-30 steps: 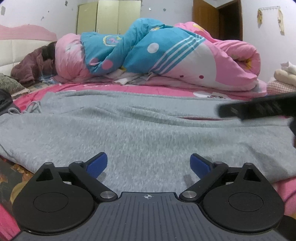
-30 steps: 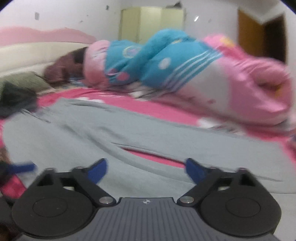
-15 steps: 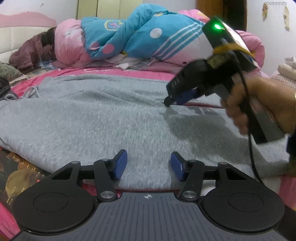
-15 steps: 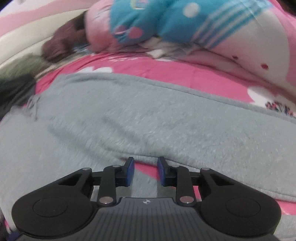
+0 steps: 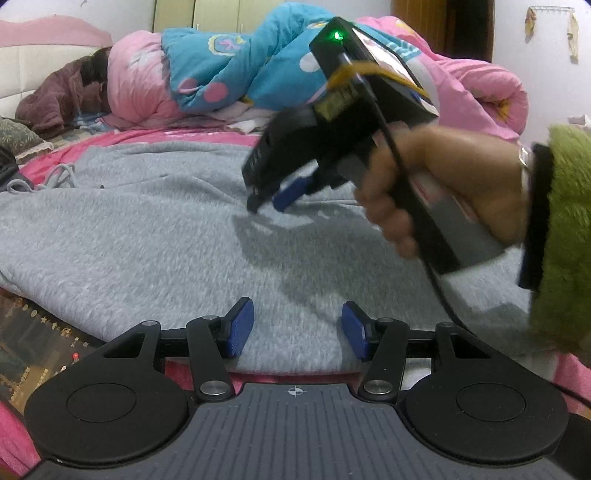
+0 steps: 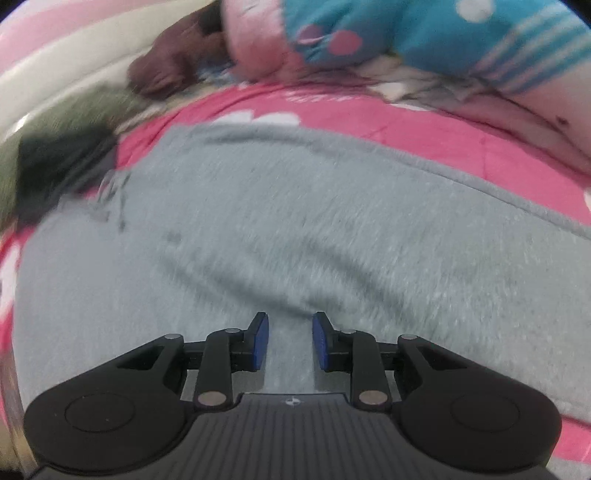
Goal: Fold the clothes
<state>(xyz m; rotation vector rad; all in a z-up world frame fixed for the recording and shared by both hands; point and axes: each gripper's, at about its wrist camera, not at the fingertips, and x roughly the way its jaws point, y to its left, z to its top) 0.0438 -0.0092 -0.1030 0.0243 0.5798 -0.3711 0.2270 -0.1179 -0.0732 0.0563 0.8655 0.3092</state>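
1. Left wrist view: the left gripper [image 5: 297,328] sits at the bottom centre of the frame, its blue pads spread apart with nothing between them, just over the near hem of the grey garment [image 5: 147,243].
2. The garment lies flat across the middle of the frame on the pink bedsheet [image 5: 155,134], its drawstring [image 5: 55,177] at centre left.
3. At centre right, the right gripper [image 5: 273,197] tilts down toward the grey cloth, held by the person's right hand [image 5: 436,192] in a green fuzzy sleeve [image 5: 565,236]. From here I cannot tell how its jaws stand.
4. A pink and blue quilt [image 5: 258,66] is bunched across the top of the frame.
5. Right wrist view, blurred: the right gripper [image 6: 290,341] at bottom centre has its pads narrowly parted, a strip of grey garment [image 6: 295,229] lying between them, not visibly clamped.
6. Pink bedsheet [image 6: 332,110] runs along the upper frame, the quilt [image 6: 424,33] at the top right.
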